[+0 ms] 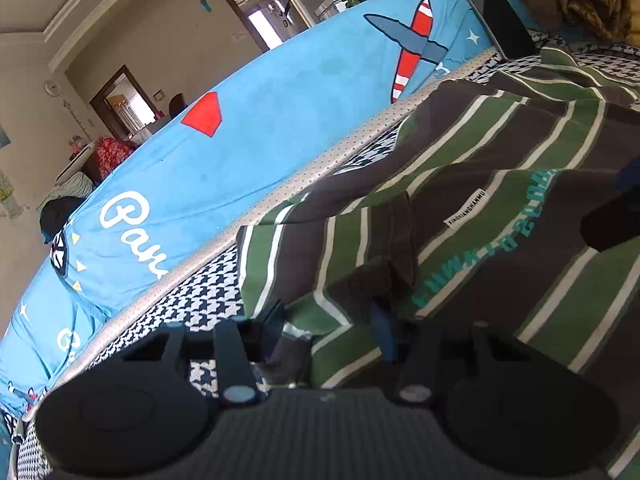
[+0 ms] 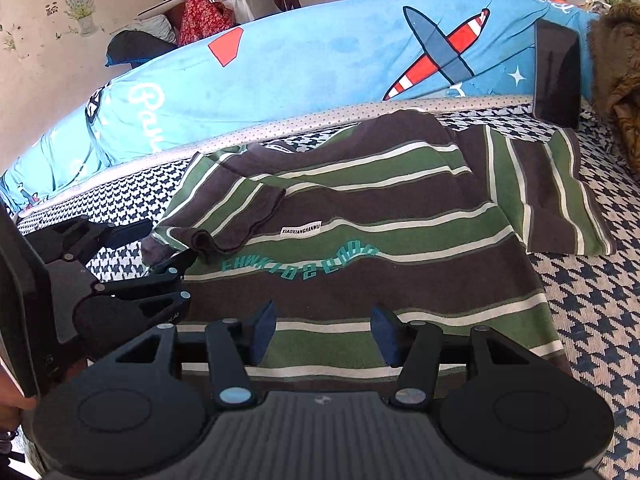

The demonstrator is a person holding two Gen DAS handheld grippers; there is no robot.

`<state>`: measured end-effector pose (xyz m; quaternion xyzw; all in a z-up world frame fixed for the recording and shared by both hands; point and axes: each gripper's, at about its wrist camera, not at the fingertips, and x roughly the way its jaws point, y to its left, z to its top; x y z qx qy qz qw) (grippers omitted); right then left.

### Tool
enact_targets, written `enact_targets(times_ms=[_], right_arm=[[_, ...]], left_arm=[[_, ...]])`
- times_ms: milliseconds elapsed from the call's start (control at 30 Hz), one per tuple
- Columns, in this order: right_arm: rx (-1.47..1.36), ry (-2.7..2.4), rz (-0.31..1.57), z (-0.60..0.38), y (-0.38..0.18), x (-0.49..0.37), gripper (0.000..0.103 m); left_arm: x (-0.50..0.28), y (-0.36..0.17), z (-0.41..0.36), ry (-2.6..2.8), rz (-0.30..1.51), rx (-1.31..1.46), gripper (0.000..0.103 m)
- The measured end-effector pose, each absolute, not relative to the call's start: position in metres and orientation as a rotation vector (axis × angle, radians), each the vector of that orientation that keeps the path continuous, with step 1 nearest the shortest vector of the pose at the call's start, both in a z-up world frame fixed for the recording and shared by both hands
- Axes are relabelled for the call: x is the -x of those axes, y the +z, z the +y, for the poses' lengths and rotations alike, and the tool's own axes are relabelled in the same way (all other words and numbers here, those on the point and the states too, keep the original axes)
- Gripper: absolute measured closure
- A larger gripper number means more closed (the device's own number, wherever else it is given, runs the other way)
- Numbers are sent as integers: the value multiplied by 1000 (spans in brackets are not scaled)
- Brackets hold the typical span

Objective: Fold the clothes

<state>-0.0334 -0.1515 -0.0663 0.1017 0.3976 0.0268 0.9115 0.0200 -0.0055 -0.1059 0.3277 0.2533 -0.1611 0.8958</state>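
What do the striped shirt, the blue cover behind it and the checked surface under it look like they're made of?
Striped shirt: soft knit, probably cotton jersey; matte, it drapes and wrinkles, with a sewn label.
Blue cover: looks like brushed or fleecy fabric with printed pictures; faintly mottled nap, no shine.
Checked surface: woven houndstooth textile, from the visible weave; its fibre cannot be told.

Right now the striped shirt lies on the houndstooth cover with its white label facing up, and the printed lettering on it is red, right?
Not quite: the lettering is teal, not red, as the right wrist view shows. The striped shirt does lie on the houndstooth cover, white label up.
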Motion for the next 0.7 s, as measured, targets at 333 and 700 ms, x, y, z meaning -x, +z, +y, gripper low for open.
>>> enact_targets(times_ms=[333, 700], right_arm=[[-257, 49, 824, -155, -67, 28, 51], [-301, 49, 833, -155, -69, 25, 51]], left_arm=[[-15, -106, -9, -393, 453, -753, 17], [-28, -109, -12, -452, 529, -714, 53]])
